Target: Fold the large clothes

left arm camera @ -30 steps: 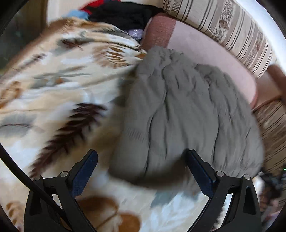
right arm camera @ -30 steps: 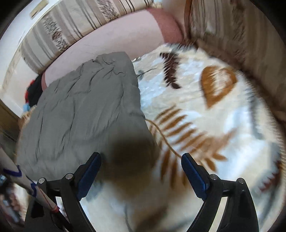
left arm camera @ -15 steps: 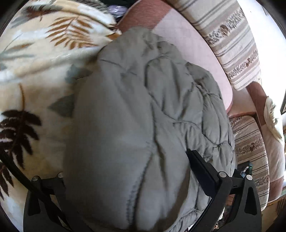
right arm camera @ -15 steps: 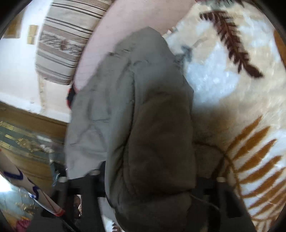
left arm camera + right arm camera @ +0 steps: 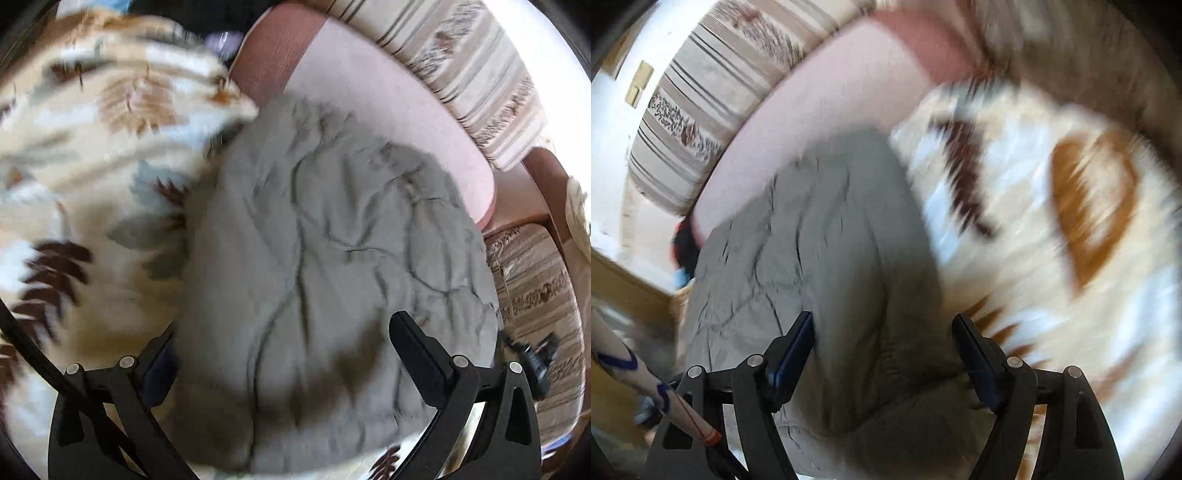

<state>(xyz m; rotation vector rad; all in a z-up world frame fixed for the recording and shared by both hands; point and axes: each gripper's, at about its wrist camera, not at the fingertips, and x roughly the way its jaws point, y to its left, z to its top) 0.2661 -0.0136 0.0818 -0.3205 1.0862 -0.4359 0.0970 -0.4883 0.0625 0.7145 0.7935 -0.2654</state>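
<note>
The grey quilted jacket (image 5: 332,258) is a puffy garment with stitched seams and many wrinkles. It lies folded into a thick, rounded bundle on the fleece blanket with leaf pattern (image 5: 92,147). Its far edge touches the pink sofa cushion (image 5: 388,110). In the right wrist view the jacket (image 5: 831,258) lies left of the blanket's bare part.

Grey quilted jacket (image 5: 332,258), leaf-print blanket (image 5: 92,147), striped cushions (image 5: 461,62)

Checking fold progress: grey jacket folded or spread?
Folded. The grey jacket lies as a compact padded bundle on the leaf-print blanket, no sleeves spread out.
</note>
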